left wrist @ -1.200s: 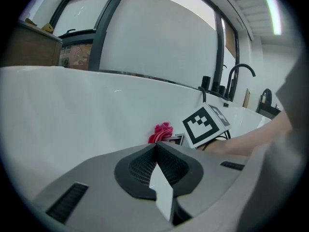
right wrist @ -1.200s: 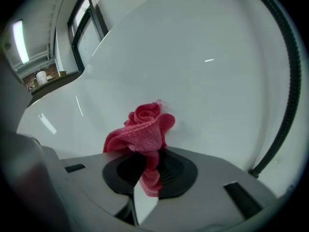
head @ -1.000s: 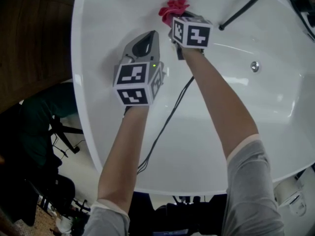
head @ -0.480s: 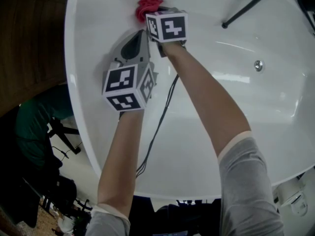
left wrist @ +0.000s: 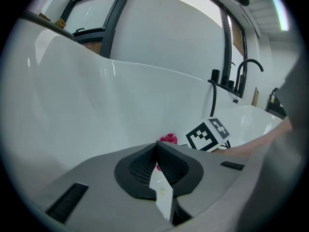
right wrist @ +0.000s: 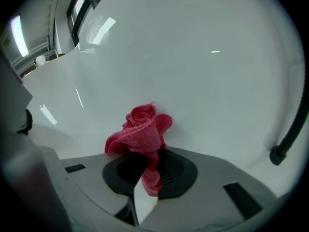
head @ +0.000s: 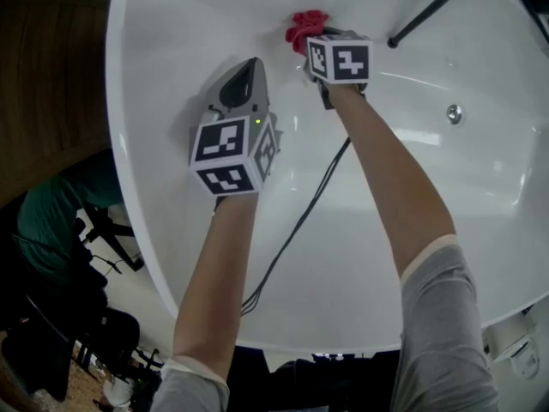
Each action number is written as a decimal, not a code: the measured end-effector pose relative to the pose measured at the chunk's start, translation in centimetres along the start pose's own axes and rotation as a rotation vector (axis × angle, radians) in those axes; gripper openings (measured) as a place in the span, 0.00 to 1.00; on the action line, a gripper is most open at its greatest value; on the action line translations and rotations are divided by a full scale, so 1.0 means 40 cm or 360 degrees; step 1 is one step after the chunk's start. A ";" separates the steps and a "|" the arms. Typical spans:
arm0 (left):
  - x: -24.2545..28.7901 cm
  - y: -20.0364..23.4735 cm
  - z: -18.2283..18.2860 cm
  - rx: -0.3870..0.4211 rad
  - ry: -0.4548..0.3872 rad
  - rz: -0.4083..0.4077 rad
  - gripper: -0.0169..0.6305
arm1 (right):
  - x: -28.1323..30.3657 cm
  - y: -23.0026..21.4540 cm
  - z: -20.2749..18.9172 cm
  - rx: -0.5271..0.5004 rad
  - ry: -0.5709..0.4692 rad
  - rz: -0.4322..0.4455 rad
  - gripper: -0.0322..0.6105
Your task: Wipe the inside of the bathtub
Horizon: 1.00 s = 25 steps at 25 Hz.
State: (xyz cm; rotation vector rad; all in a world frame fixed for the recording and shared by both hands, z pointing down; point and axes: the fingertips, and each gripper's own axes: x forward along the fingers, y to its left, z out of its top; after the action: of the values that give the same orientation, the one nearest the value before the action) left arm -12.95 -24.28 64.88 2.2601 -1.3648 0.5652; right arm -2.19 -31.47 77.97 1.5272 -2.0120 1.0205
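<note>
A bunched red cloth (right wrist: 142,129) is pinched in my right gripper (right wrist: 145,170), whose jaws are shut on it, and it presses against the white inner wall of the bathtub (right wrist: 193,71). From the head view the red cloth (head: 304,26) shows just past the right gripper (head: 322,45) at the tub's far wall (head: 189,24). My left gripper (head: 244,80) hovers inside the tub to the left, jaws closed together with nothing between them (left wrist: 157,153). The left gripper view also catches the red cloth (left wrist: 168,139) beside the right gripper's marker cube (left wrist: 208,134).
A black hose (head: 425,11) runs down the tub's far right side. The chrome drain fitting (head: 454,113) sits on the right wall. A black cable (head: 296,230) trails over the near rim. A dark wooden surface (head: 43,84) borders the tub at left.
The right gripper with the cloth swept left along the far wall, then back to the right. The left gripper drifted slightly with it.
</note>
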 end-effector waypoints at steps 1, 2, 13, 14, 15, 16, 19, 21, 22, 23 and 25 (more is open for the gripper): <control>0.001 -0.002 -0.006 -0.0005 0.0006 0.0000 0.03 | 0.000 0.000 0.000 -0.0002 0.0003 -0.0020 0.14; 0.001 -0.001 -0.012 -0.0010 0.0011 0.0003 0.03 | 0.001 0.003 0.001 0.0008 0.0004 -0.0039 0.14; -0.010 0.032 -0.023 -0.0048 0.0001 0.0048 0.03 | 0.087 0.153 0.013 0.0041 0.0052 0.0139 0.14; -0.009 0.033 -0.025 -0.0051 0.0001 0.0048 0.03 | 0.092 0.162 0.014 0.0033 0.0045 0.0149 0.14; -0.008 0.033 -0.029 -0.0050 0.0004 0.0049 0.04 | 0.094 0.167 0.015 0.0019 0.0033 0.0163 0.14; -0.006 0.031 -0.033 -0.0046 0.0009 0.0049 0.03 | 0.094 0.169 0.014 -0.0003 0.0024 0.0183 0.14; 0.002 0.021 -0.044 -0.0037 0.0019 0.0045 0.03 | 0.100 0.140 -0.008 -0.0068 0.0066 0.0195 0.14; 0.009 0.012 -0.049 -0.0037 0.0017 0.0034 0.03 | 0.103 0.081 -0.046 -0.0052 0.0136 0.0116 0.14; 0.012 0.008 -0.052 -0.0038 0.0017 0.0028 0.03 | 0.103 0.051 -0.063 -0.0044 0.0161 0.0076 0.14; 0.015 0.005 -0.056 -0.0040 0.0018 0.0022 0.03 | 0.101 0.027 -0.077 -0.0048 0.0176 0.0046 0.14; 0.021 -0.004 -0.070 -0.0044 0.0027 0.0009 0.03 | 0.097 0.001 -0.092 -0.0089 0.0189 0.0017 0.14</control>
State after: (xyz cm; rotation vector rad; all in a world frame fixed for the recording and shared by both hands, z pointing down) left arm -12.78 -23.27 67.61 2.2252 -1.3627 0.5628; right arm -3.82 -31.16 83.07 1.3950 -1.9522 1.0258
